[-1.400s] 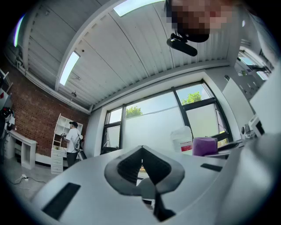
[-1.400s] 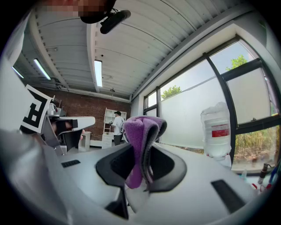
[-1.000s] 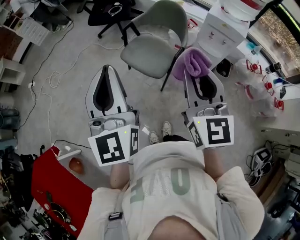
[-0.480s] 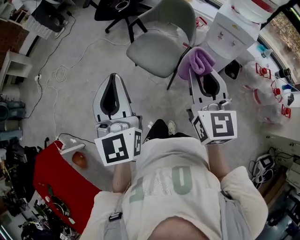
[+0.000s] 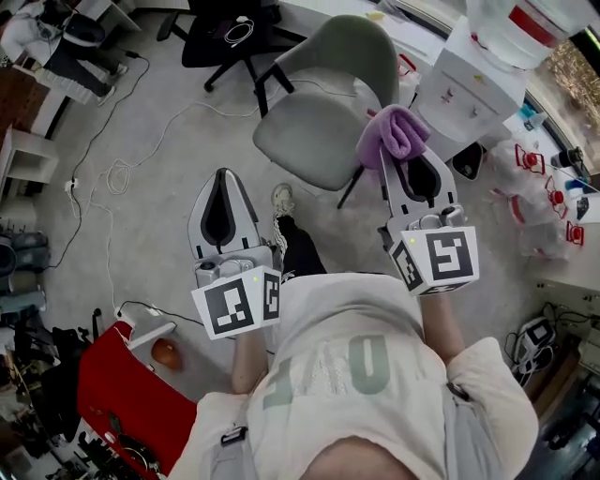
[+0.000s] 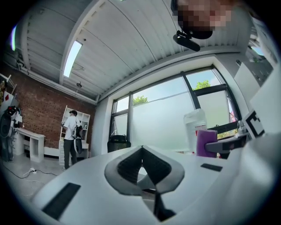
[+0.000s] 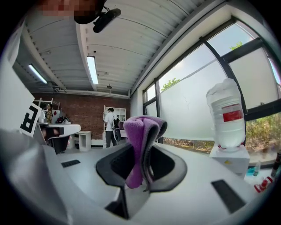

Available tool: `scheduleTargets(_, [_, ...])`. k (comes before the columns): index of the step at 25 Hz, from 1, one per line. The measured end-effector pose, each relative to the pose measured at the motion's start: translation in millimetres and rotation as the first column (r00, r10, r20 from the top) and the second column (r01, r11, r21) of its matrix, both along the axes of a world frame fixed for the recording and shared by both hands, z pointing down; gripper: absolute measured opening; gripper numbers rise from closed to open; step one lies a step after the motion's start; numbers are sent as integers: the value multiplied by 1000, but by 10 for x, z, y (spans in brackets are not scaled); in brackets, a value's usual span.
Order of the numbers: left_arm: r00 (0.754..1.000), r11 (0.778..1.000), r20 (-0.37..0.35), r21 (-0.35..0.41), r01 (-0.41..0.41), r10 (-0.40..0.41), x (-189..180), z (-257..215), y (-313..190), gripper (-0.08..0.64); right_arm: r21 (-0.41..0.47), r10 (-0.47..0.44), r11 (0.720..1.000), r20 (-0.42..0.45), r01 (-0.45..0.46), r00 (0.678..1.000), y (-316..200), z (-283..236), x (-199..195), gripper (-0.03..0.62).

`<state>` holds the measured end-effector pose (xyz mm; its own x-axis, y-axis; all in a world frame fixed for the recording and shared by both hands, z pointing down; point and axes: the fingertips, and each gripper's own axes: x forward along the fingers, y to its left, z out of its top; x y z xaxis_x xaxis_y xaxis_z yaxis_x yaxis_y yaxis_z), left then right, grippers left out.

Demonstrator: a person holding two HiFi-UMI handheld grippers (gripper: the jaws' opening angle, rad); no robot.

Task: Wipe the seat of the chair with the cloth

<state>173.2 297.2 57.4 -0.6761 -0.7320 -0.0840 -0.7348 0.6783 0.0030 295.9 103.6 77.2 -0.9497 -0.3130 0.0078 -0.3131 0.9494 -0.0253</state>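
Note:
A grey-green shell chair (image 5: 323, 103) on black legs stands on the floor ahead of me in the head view. My right gripper (image 5: 405, 157) is shut on a purple cloth (image 5: 397, 131), which bunches above its jaws just right of the seat's edge. In the right gripper view the purple cloth (image 7: 139, 145) hangs folded between the dark pads. My left gripper (image 5: 223, 180) is shut and holds nothing, lower left of the chair over bare floor. In the left gripper view its jaws (image 6: 142, 151) meet tip to tip.
A white water dispenser (image 5: 469, 89) with a bottle stands right of the chair. A black office chair (image 5: 239, 28) is behind it. Cables (image 5: 122, 169) trail across the floor at left. A red case (image 5: 122, 394) lies at lower left. My shoe (image 5: 283, 202) steps toward the chair.
I have walked closer to the chair; it now sits lower in the head view. Both grippers rode along, the right still shut on the cloth. One foot has stepped forward.

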Motion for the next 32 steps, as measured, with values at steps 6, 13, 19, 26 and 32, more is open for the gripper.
scheduleTargets(6, [995,995,-11,12,-97,97,-1227,0,-505,12,-27,93,995,-30,-94,995,-382,79,-1069,89])
scheduleTargets(13, [975,975,-8,13,-221,221,-2769,-171,-1102,12,-33,172,984,-73,-175,982,-737,27,-2545,89])
scheduleTargets(19, [942,942,13,30,-335,335,-3815,-346,-1626,12,-76,301,948,-113,-311,947,-1081,38,-3268,89])
scheduleTargets(26, [850,849,-12,49,-526,527,-3938,-104,-2365,12,-110,506,842,-182,-529,843,-1331,189,-2961,89])
scheduleTargets(32, [752,752,-26,47,-657,659,-3446,-40,-2735,12,-126,613,759,-194,-639,766,-1419,248,-2529,89])
